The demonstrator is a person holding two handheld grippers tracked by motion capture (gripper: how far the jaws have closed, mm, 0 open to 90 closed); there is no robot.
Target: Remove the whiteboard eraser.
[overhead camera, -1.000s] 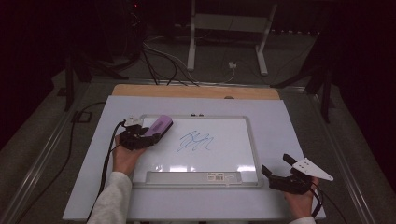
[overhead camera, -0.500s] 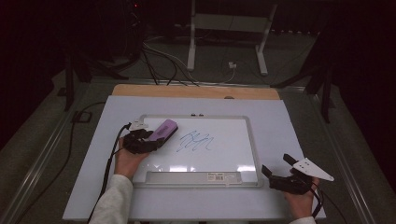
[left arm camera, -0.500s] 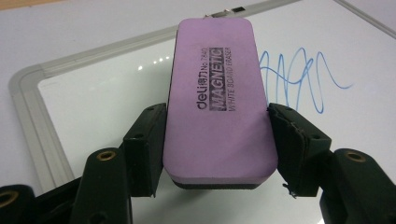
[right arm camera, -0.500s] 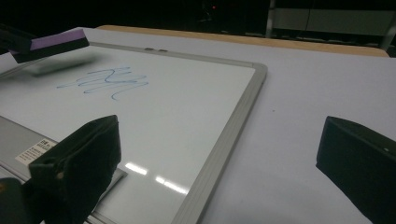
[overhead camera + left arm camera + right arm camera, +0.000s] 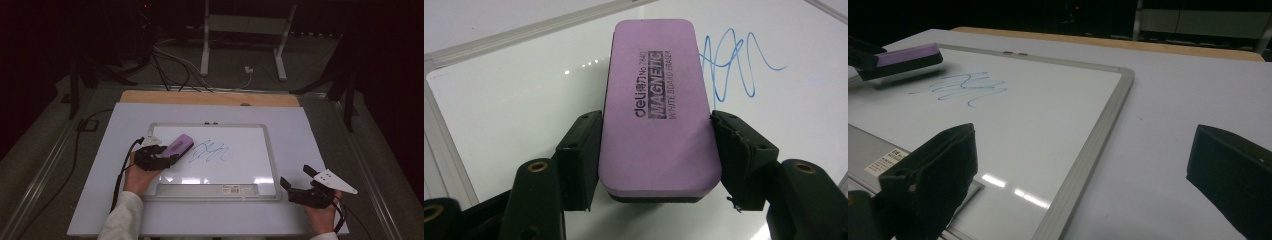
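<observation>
Purple foam forms the top of the board eraser point(image 5: 656, 107), which is clamped by its long sides between the two black jaws of the left gripper point(image 5: 159, 156). In the left gripper view, the pads are seen pressed against both flanks of the eraser, and printed lettering is read on its upper face, with a dark felt layer visible underneath. The eraser is held over the left part of the whiteboard point(image 5: 250, 131), just beside a blue scribble point(image 5: 210, 152) that is drawn near the middle of the writing surface. From the right gripper view, the eraser is seen low over the board with its shadow close beneath it; whether the felt is touching the surface cannot be told.

The whiteboard is laid flat on a pale sheet point(image 5: 310, 135) that covers the table, and a strip of bare wood point(image 5: 210, 98) is left exposed at the far edge. A small printed label point(image 5: 231, 188) is fixed to the tray along the near side of the board's grey frame.

The right gripper point(image 5: 298, 182) is held off the board, near its lower right corner, above the pale sheet. Its jaws are spread wide apart, and nothing is gripped between them. A grey three-cornered plate point(image 5: 332, 180) is carried on top of it.
</observation>
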